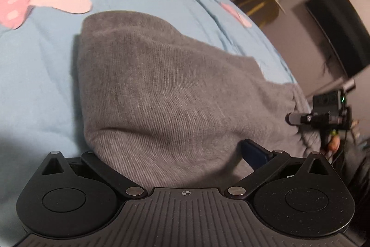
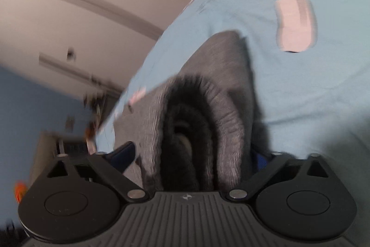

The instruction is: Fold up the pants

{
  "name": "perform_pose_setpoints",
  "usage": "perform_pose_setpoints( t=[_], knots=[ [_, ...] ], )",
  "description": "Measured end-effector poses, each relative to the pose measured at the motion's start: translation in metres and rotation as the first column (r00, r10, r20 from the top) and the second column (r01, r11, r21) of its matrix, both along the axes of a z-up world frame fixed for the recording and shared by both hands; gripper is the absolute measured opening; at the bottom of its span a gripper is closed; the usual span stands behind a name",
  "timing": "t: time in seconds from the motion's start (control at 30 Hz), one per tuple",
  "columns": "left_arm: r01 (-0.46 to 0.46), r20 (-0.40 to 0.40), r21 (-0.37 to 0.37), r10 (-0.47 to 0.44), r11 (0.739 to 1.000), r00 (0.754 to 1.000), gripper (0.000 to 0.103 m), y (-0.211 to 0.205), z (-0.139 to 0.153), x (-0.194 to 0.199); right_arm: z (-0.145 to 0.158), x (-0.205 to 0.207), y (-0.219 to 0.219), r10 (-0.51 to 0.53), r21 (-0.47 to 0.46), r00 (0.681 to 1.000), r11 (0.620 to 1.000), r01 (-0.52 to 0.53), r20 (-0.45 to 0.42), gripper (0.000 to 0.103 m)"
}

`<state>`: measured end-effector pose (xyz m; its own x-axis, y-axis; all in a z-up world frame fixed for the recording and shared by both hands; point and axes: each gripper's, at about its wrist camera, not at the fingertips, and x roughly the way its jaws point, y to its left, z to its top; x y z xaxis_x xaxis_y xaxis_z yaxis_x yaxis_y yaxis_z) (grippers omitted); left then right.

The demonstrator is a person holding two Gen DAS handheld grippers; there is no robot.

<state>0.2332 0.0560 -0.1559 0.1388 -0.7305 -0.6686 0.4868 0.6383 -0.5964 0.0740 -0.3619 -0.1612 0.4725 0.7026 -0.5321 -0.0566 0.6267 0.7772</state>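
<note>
We see gray pants on blue bedsheet, bunched between both grippers' spread jaws. Left gripper and right gripper: jaws wide, whether clamping cloth we cannot tell. Long axis runs ahead; hands equally near.

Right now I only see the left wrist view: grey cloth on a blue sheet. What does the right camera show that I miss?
Observer: The pants end in a ribbed band that arches up and shows a dark fuzzy lining.
Operator: Is that hand's tool squeezing it?
Observer: It seems not. The right fingers stand wide, and the visible one is clear of the cloth.
Operator: Anything else?
Observer: An orange thing at the lower left edge, too blurred to name.
</note>
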Motion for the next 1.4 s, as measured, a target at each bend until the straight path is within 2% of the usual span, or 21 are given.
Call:
perform_pose_setpoints(
  t=[0.07,0.17,0.2,0.23,0.3,0.4,0.63,0.77,0.83,0.87,0.9,0.93,0.97,1.0,1.03,1.07,1.13,1.2,1.27,1.33,1.4],
  knots=[
    [-0.003,0.0,-0.007,0.003,1.0,1.0,0.103,-0.004,0.0,0.005,-0.003,0.007,0.005,0.03,-0.005,1.0,1.0,-0.03,-0.006,0.091],
    [-0.109,-0.083,-0.03,0.106,0.994,0.991,0.103,-0.001,-0.002,0.013,0.0,0.022,0.014,0.0,-0.014,0.999,1.0,-0.001,-0.055,0.091],
    [-0.136,-0.08,-0.018,0.134,0.991,0.988,0.102,-0.003,0.002,0.01,0.004,0.023,0.02,-0.018,-0.052,0.998,0.999,0.016,-0.056,0.084],
    [-0.137,-0.04,0.02,0.138,0.99,0.99,0.097,-0.008,0.007,0.005,0.009,0.022,0.027,-0.024,-0.089,0.998,0.996,0.019,-0.052,0.07],
    [-0.11,0.088,0.133,0.099,0.985,0.991,0.069,-0.023,0.02,-0.01,0.019,0.015,0.037,-0.025,-0.15,1.0,0.988,0.021,-0.019,0.066],
    [-0.156,0.119,0.153,0.138,0.976,0.983,0.051,-0.028,0.035,-0.016,0.035,0.004,0.045,-0.036,-0.15,0.998,0.988,0.042,0.043,0.058],
    [-0.229,0.195,0.07,0.212,0.971,0.958,0.043,-0.028,0.079,-0.012,0.09,0.01,0.059,-0.047,-0.114,0.981,0.991,0.069,0.19,0.056],
    [-0.33,0.186,0.019,0.321,0.944,0.929,0.043,-0.011,0.098,0.006,0.117,0.039,0.067,-0.037,-0.145,0.963,0.986,0.078,0.266,0.056],
    [-0.395,0.187,0.032,0.383,0.918,0.905,0.055,-0.001,0.1,0.017,0.121,0.058,0.063,-0.056,-0.172,0.961,0.979,0.105,0.269,0.058],
    [-0.434,0.206,0.079,0.411,0.897,0.888,0.074,0.002,0.098,0.021,0.122,0.067,0.062,-0.063,-0.226,0.958,0.966,0.129,0.279,0.068],
    [-0.494,0.24,0.161,0.452,0.854,0.859,0.093,0.007,0.094,0.025,0.121,0.077,0.059,-0.091,-0.287,0.957,0.942,0.172,0.274,0.078],
    [-0.56,0.283,0.249,0.493,0.79,0.823,0.096,0.013,0.089,0.026,0.121,0.082,0.055,-0.139,-0.36,0.954,0.903,0.232,0.266,0.094],
    [-0.596,0.31,0.308,0.514,0.742,0.8,0.096,0.017,0.085,0.027,0.121,0.086,0.05,-0.206,-0.431,0.94,0.847,0.311,0.272,0.096],
    [-0.603,0.318,0.345,0.515,0.719,0.796,0.096,0.024,0.081,0.025,0.121,0.087,0.041,-0.285,-0.476,0.92,0.791,0.385,0.27,0.097],
    [-0.601,0.303,0.349,0.521,0.718,0.798,0.096,0.033,0.078,0.02,0.121,0.085,0.034,-0.35,-0.492,0.9,0.754,0.435,0.259,0.098],
    [-0.61,0.275,0.322,0.545,0.724,0.792,0.096,0.04,0.077,0.011,0.121,0.079,0.027,-0.393,-0.472,0.885,0.748,0.466,0.25,0.1],
    [-0.613,0.213,0.227,0.576,0.757,0.789,0.097,0.05,0.078,-0.006,0.117,0.063,0.021,-0.42,-0.396,0.881,0.788,0.473,0.217,0.1],
    [-0.592,0.179,0.162,0.567,0.789,0.804,0.097,0.045,0.08,-0.022,0.111,0.044,0.026,-0.405,-0.361,0.894,0.818,0.448,0.192,0.1],
    [-0.559,0.192,0.171,0.53,0.811,0.826,0.097,0.034,0.078,-0.041,0.104,0.029,0.043,-0.379,-0.368,0.904,0.827,0.426,0.196,0.1],
    [-0.508,0.231,0.213,0.462,0.835,0.856,0.098,0.014,0.072,-0.051,0.098,0.015,0.057,-0.354,-0.435,0.91,0.8,0.414,0.214,0.1],
    [-0.474,0.249,0.313,0.411,0.823,0.877,0.099,-0.002,0.059,-0.06,0.093,0.017,0.076,-0.299,-0.54,0.928,0.754,0.373,0.224,0.1]
  ],
)
